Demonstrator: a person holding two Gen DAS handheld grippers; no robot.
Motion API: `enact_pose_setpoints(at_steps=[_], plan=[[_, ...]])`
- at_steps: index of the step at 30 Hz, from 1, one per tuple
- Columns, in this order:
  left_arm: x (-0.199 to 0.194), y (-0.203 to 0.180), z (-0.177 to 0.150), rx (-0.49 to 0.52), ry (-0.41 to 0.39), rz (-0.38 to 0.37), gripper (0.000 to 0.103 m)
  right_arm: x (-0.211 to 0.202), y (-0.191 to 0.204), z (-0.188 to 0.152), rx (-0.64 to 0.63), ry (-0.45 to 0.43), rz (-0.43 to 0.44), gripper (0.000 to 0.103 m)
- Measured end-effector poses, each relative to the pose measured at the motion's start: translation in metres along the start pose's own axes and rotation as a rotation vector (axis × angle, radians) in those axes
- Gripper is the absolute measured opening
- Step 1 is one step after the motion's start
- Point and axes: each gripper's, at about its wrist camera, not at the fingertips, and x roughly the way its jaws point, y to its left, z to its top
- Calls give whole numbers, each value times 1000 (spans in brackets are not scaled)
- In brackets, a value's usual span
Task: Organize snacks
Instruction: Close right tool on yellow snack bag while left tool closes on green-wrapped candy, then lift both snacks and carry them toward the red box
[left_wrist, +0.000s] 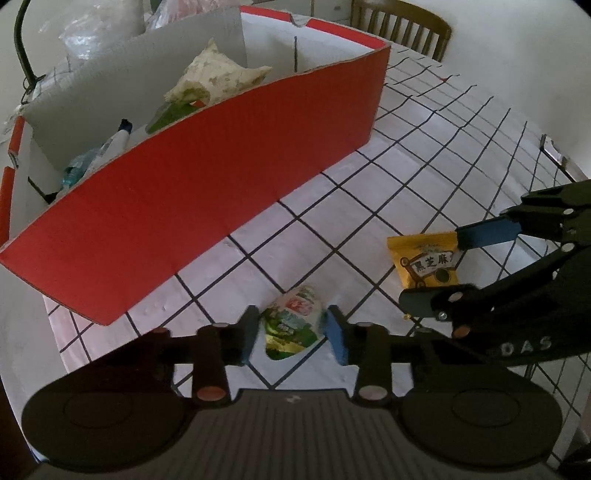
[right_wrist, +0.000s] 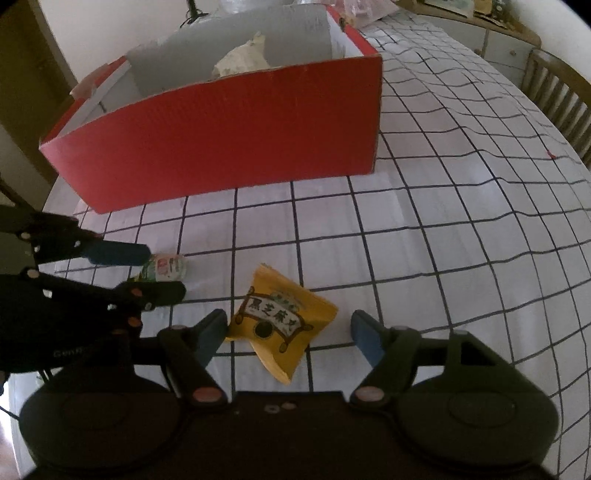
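Observation:
A green-and-white snack packet (left_wrist: 293, 325) lies on the checked tablecloth between the fingers of my left gripper (left_wrist: 293, 334), which is open around it; it also shows in the right wrist view (right_wrist: 164, 268). A yellow snack packet (right_wrist: 280, 325) with black characters lies between the fingers of my right gripper (right_wrist: 290, 338), which is open wide around it; it also shows in the left wrist view (left_wrist: 426, 260). A red cardboard box (left_wrist: 207, 177) with white dividers stands behind, holding a cream packet (left_wrist: 218, 74) and several other snacks. The box (right_wrist: 229, 140) also shows in the right wrist view.
The table (right_wrist: 424, 229) has a white cloth with a black grid. A wooden chair (left_wrist: 402, 26) stands at the far side; another chair (right_wrist: 557, 96) is at the right edge. Plastic bags (left_wrist: 99, 29) lie behind the box.

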Motion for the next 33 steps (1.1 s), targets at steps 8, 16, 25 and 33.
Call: enact_pose_setpoints(at_steps=[8,16,25,33], plan=[[0,0,2,-64,0,-8,32,-5,2,-4,-50,-18,41,43],[-4,5,-2,-191,7,13,32,-11,-10,-2,-32,-39,53,36],[-18,13,-12,-353,4,40,32,-21,-20,-1,-59,-54,91,17],[-33,4,-20,-438,-11,90,32,-29,-33,-2,-117,-51,133,18]])
